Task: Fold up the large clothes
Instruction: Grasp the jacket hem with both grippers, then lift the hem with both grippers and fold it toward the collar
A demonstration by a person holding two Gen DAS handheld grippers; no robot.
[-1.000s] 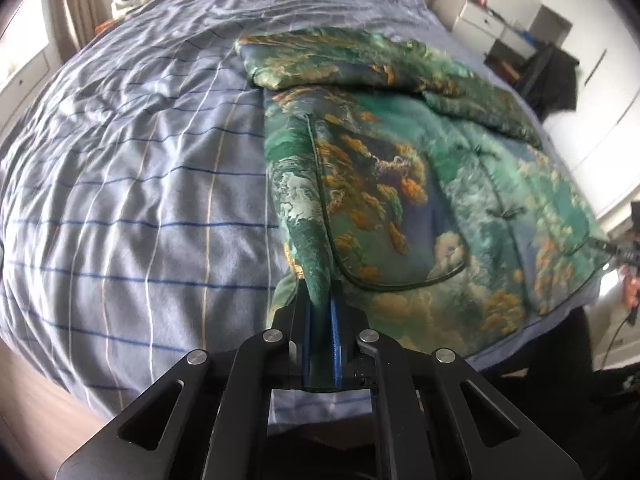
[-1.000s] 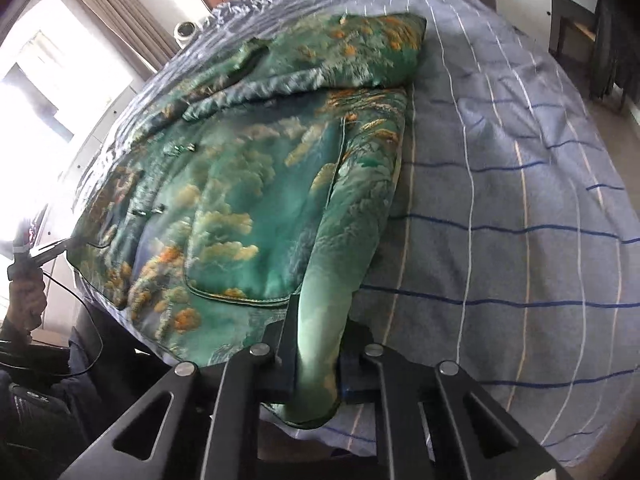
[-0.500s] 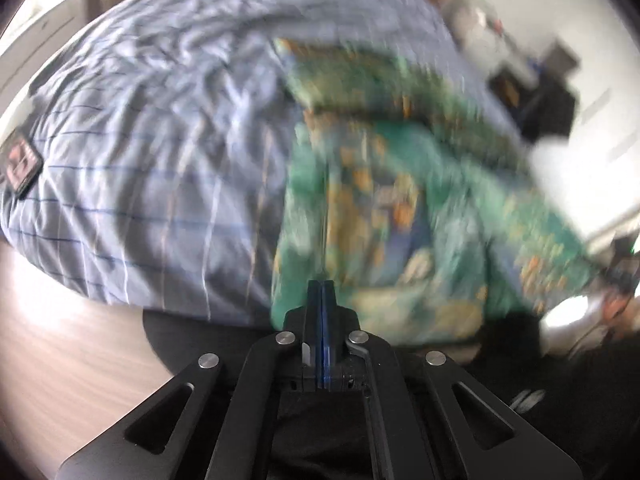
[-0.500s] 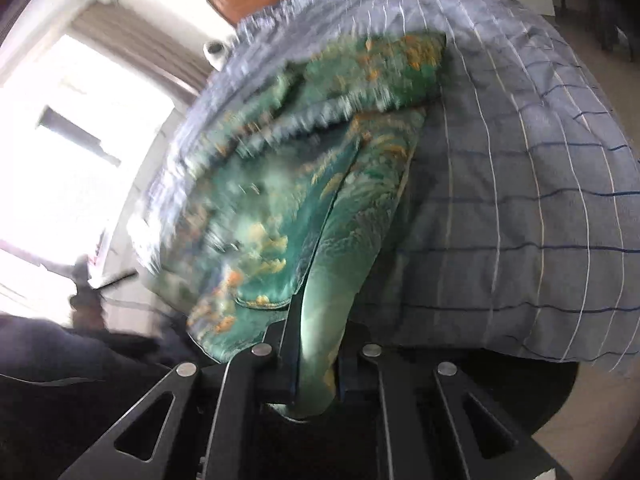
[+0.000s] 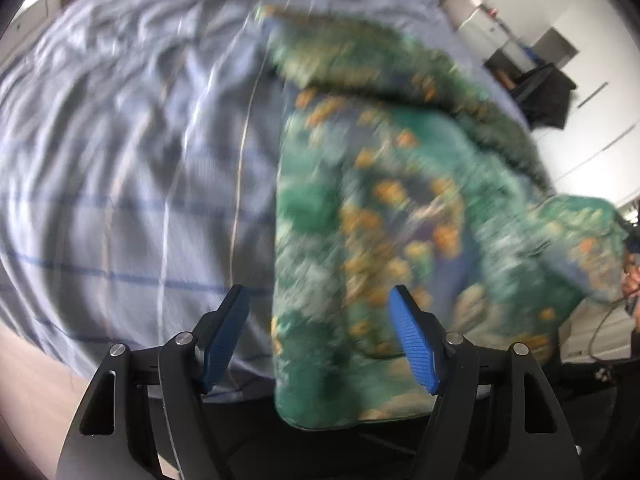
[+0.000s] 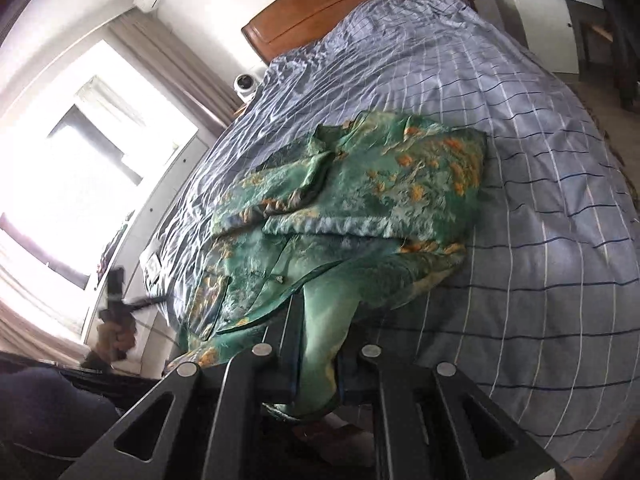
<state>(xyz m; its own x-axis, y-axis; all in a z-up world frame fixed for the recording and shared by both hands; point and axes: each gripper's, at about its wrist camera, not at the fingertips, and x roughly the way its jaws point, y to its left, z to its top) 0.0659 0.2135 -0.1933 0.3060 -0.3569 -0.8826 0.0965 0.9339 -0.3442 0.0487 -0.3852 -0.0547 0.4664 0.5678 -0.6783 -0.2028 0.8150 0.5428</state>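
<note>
Right wrist view shows your right tool clenched on a pale green hem of the garment, the cloth rising from the bed into the jaws. Most of that green and orange patterned garment lies on the striped cover ahead and left of this tool, with a folded layer across its far end toward the headboard. Its long axis runs from the foot edge, where you stand, up toward the headboard.

Your left tool is released, its blue pads spread wide with the garment's near corner hanging between them, apparently not gripped. That view is blurred, so I cannot tell whether either pad touches the cloth.

Judging by this, the near edge is held on one side only. Your left hand is the nearer one to the free corner, which lies straight ahead of it.
</note>
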